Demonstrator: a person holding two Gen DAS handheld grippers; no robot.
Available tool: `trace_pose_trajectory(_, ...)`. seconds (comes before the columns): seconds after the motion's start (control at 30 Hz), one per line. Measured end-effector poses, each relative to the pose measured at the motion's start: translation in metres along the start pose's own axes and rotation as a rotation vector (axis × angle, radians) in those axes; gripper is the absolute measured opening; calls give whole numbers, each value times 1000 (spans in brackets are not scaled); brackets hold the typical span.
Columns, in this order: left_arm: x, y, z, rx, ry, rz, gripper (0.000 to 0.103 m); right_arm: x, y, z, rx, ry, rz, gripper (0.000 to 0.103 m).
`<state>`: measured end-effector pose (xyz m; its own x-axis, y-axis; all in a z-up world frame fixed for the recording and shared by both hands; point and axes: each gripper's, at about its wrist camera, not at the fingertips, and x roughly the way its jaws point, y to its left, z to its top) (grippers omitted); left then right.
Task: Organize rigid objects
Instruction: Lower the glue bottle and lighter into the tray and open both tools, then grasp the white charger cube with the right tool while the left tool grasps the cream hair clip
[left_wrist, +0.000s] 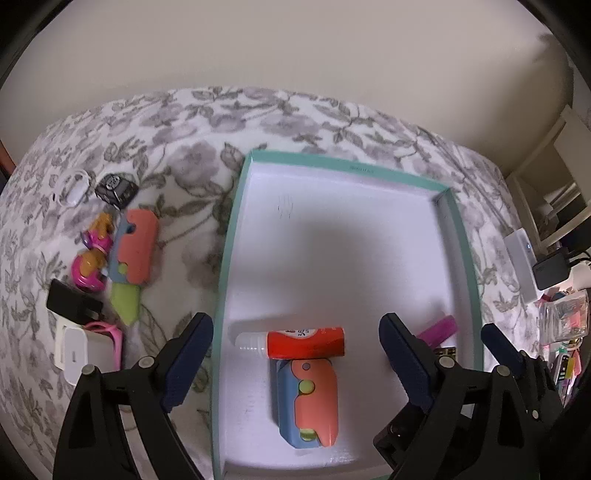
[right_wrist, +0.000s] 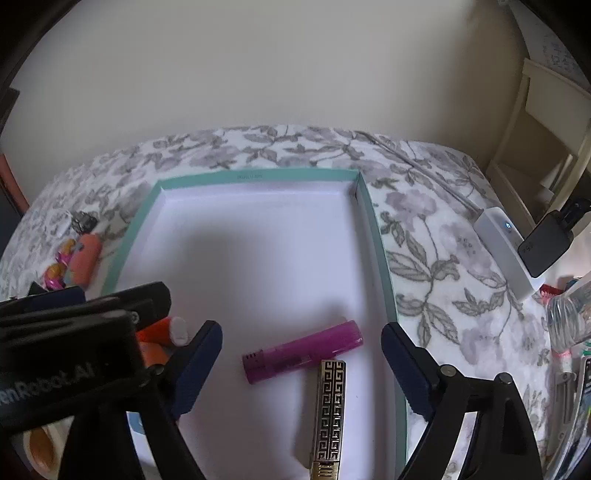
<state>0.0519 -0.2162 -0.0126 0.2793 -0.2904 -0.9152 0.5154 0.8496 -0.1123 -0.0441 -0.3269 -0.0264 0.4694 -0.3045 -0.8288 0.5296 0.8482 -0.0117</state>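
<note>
A teal-rimmed white tray (left_wrist: 236, 206) (right_wrist: 373, 221) lies on a floral bedspread. In the left wrist view it holds a red tube (left_wrist: 306, 341) with a white cap and a coral-and-blue toy (left_wrist: 308, 398) beneath it. My left gripper (left_wrist: 297, 354) is open above them, holding nothing. In the right wrist view a purple lighter (right_wrist: 301, 350) and a gold-patterned black lighter (right_wrist: 328, 410) lie in the tray. My right gripper (right_wrist: 303, 363) is open above them, empty.
Left of the tray lie a coral-and-blue toy carrot knife (left_wrist: 133, 258), pink toy figures (left_wrist: 92, 254), a black cube (left_wrist: 116, 188), a white ring (left_wrist: 74, 184), a black adapter (left_wrist: 72, 301) and a white charger (left_wrist: 85, 354). A white box (right_wrist: 509, 251) and clutter sit right.
</note>
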Motion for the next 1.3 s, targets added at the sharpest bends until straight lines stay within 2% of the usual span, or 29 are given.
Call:
trace_pose_trajectory(0.17, -14, 5, 5, -9, -26, 20, 92, -6, 0, 4, 5, -16, 2, 92)
trace_pose_trajectory(0.27, -21, 16, 9, -34, -38, 63, 92, -9, -2, 6, 23, -31, 19, 103)
trace_pose_trajectory(0.5, -37, 50, 14, -107, -76, 188, 93, -25, -8, 15, 83, -76, 57, 103)
trace_pose_trajectory(0.73, -49, 76, 14, -157, -76, 271, 97, -42, -2, 24, 98, -112, 98, 103)
trace_pose_trajectory(0.9, -67, 102, 14, -204, -96, 330, 97, -56, 14, 32, 100, -125, 161, 103)
trace_pose_trajectory(1.03, -85, 129, 12, -254, -118, 373, 97, -72, 34, 39, 57, -161, 170, 103)
trace_pose_trajectory(1.2, -98, 161, 7, -311, -115, 371, 97, -90, 61, 48, -5, -194, 198, 103)
trace_pose_trajectory(1.3, -103, 181, 3, -337, -113, 394, 97, -95, 77, 52, -17, -194, 216, 103)
